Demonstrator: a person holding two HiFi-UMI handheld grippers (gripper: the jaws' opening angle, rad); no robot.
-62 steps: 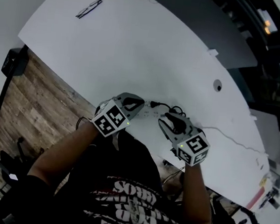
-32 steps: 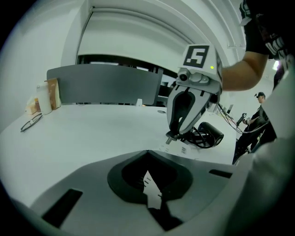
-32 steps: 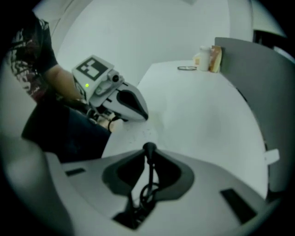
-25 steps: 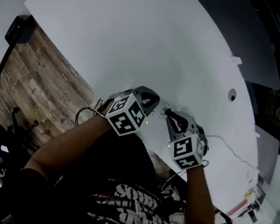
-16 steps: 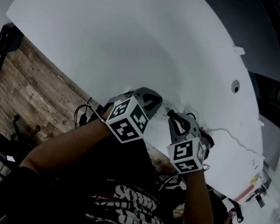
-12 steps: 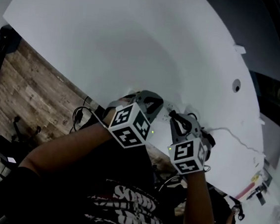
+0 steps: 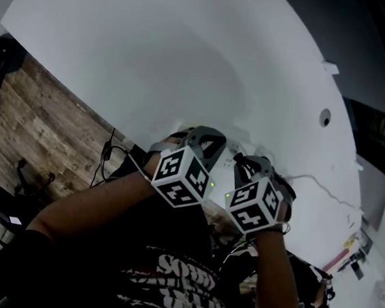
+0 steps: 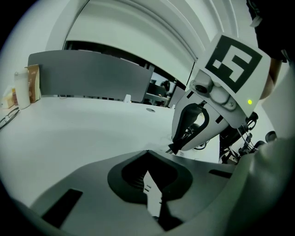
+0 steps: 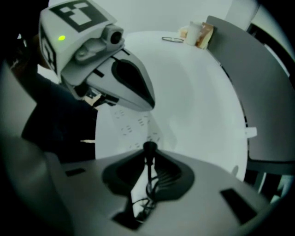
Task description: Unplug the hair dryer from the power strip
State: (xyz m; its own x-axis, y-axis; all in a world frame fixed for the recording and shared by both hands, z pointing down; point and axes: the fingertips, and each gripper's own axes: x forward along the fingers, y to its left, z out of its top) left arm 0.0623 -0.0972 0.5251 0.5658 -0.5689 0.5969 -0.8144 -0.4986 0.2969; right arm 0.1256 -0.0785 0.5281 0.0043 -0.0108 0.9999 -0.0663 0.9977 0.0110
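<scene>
At the near edge of the white table (image 7: 188, 60), about midway along it: both grippers over the white power strip (image 7: 228, 151), marker cubes turned toward the head camera.

Left gripper (image 7: 210, 143): angled down onto the strip's left end. In its own view the jaws are drawn close together, with a sliver of the slotted strip clamped between them.

Right gripper (image 7: 247, 166): just beside the left one, on its right, pointing straight down at the strip. In the right gripper view the jaws are partly closed and pinch the black plug (image 9: 150, 150). The black cord (image 9: 148, 184) runs back between the pads in loose loops.

Plug head sits against the strip's socket face, rows of slots visible just beyond it. Whether the pins are seated in a socket cannot be told. Tips of the two grippers are near each other, not touching.

Thin white cable (image 7: 322, 192) trails from beside the right gripper toward the table's right edge. Round cable hole (image 7: 325, 118) in the tabletop near the far right edge.

Far left corner of the table: glasses (image 9: 173, 39), white bottle (image 9: 193, 30) and brown packet (image 9: 205, 35), next to the grey partition (image 8: 92, 73) along the far edge. Wood floor (image 7: 38, 127) shows past the table's left edge.
</scene>
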